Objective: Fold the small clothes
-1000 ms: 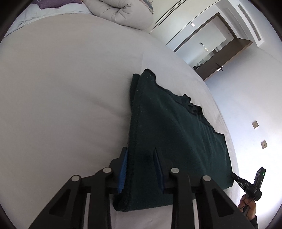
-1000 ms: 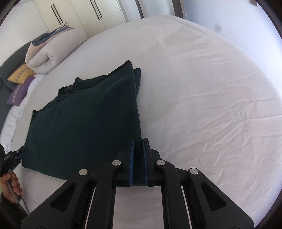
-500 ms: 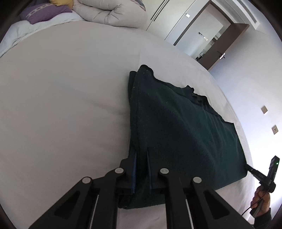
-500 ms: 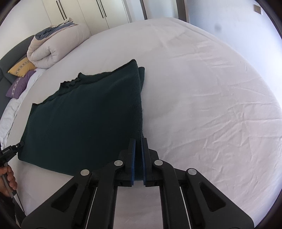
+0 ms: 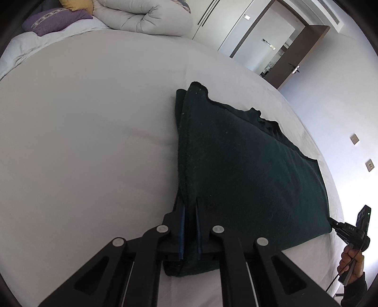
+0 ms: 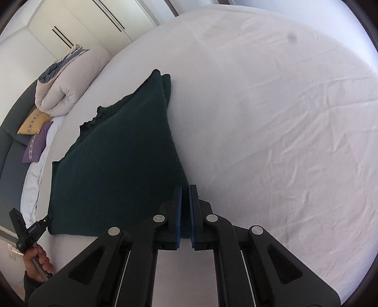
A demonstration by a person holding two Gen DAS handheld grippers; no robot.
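White sheets cover the bed [image 5: 82, 153], with a rolled duvet [image 5: 141, 16] at upper left of the left view. Lying flat at mid-frame, the dark green garment [image 5: 248, 165] is pinched at both near corners: left gripper [image 5: 189, 207] and right gripper [image 6: 186, 193] each clamp cloth between nearly closed pads.

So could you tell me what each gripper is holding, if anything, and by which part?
Both hold the dark green garment: the left gripper is shut on its near left corner, the right gripper on its near right corner.
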